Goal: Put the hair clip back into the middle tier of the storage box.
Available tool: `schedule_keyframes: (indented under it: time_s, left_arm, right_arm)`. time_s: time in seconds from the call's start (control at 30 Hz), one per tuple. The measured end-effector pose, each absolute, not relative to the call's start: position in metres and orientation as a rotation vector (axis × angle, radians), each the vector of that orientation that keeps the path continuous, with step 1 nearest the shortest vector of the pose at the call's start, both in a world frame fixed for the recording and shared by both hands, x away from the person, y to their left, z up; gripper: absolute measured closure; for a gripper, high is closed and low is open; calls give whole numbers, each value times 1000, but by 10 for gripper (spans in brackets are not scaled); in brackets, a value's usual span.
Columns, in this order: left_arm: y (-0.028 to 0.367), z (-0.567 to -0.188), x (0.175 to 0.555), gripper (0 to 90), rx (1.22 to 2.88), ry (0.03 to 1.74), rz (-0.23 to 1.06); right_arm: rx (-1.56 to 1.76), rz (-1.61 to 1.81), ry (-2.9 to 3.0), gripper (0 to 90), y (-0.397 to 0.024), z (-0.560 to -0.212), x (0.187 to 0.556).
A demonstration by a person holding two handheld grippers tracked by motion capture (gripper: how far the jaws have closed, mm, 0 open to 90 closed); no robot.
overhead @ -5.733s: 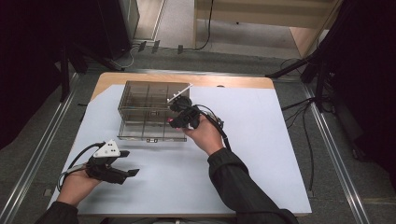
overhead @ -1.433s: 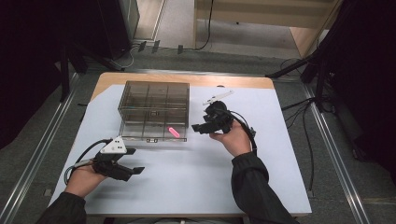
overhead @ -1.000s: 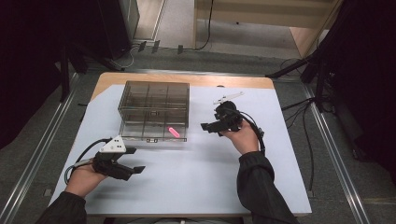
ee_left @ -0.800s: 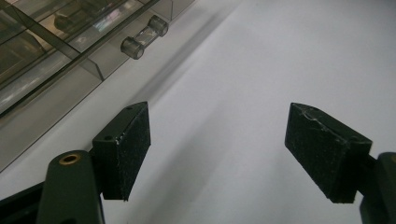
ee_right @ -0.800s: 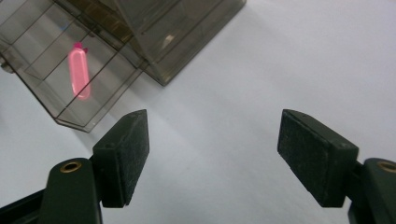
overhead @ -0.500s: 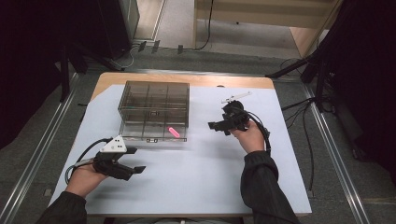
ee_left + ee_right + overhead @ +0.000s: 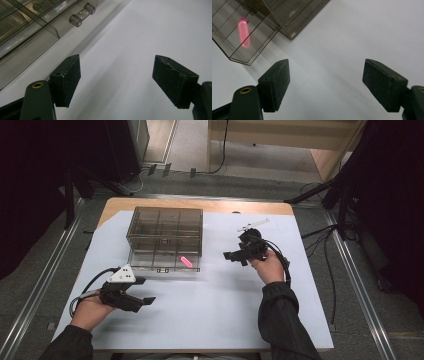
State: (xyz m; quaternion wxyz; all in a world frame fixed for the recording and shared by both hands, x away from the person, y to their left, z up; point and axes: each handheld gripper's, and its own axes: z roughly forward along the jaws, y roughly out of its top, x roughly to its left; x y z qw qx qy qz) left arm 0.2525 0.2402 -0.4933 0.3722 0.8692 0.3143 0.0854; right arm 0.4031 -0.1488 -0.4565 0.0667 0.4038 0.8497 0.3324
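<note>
- Right gripper [image 7: 231, 255], jaws spread with nothing between them and just widened further, hovers right of the clear compartment box [image 7: 165, 238] near the table's far edge.
- Left gripper [image 7: 145, 299], released too, rests by the near left corner.
- Pink capsule [image 7: 185, 262] lies in the box's front right compartment.
- It looks light, hard, slippery: pinch across its middle.
- Right gripper view shows its rounded shape through the box wall; high view gives a streak.
</note>
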Motion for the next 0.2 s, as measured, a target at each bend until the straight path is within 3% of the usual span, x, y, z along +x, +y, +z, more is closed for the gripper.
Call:
schedule_keyframes:
  time_s: [0.2]
  left_arm:
    - [241,-492,252,237,2209,802,216]
  right_arm:
    - [1217,969,2571,216,-150,-463,405]
